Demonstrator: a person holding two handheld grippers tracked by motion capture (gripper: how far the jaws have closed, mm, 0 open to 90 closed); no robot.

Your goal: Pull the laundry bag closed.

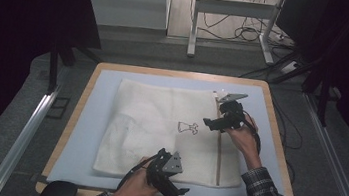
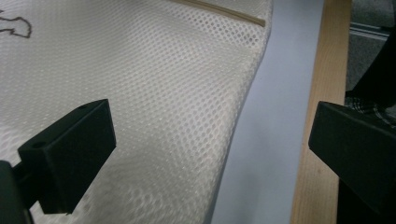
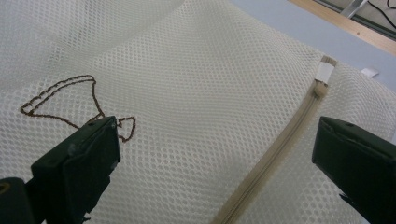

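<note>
A cream mesh laundry bag (image 1: 159,126) lies flat on a pale blue mat (image 1: 87,132). It bears a small brown stitched dress figure (image 1: 188,127) and a beige zipper (image 1: 219,149) along its right side. My left gripper (image 1: 177,191) is open at the bag's near edge, just past its right corner. In the left gripper view the open jaws (image 2: 210,126) straddle the bag's edge (image 2: 154,79) and the mat (image 2: 275,116). My right gripper (image 1: 212,124) hovers open above the bag. Its jaws (image 3: 215,135) stand between the dress figure (image 3: 70,100) and the zipper (image 3: 280,144).
The mat lies on a wooden table (image 1: 278,141) whose rim shows all round. A white tab (image 3: 324,70) marks the zipper's far end. Beyond the table are a metal desk frame (image 1: 194,25), cables (image 1: 251,34) on the floor, and rails (image 1: 21,139) at both sides.
</note>
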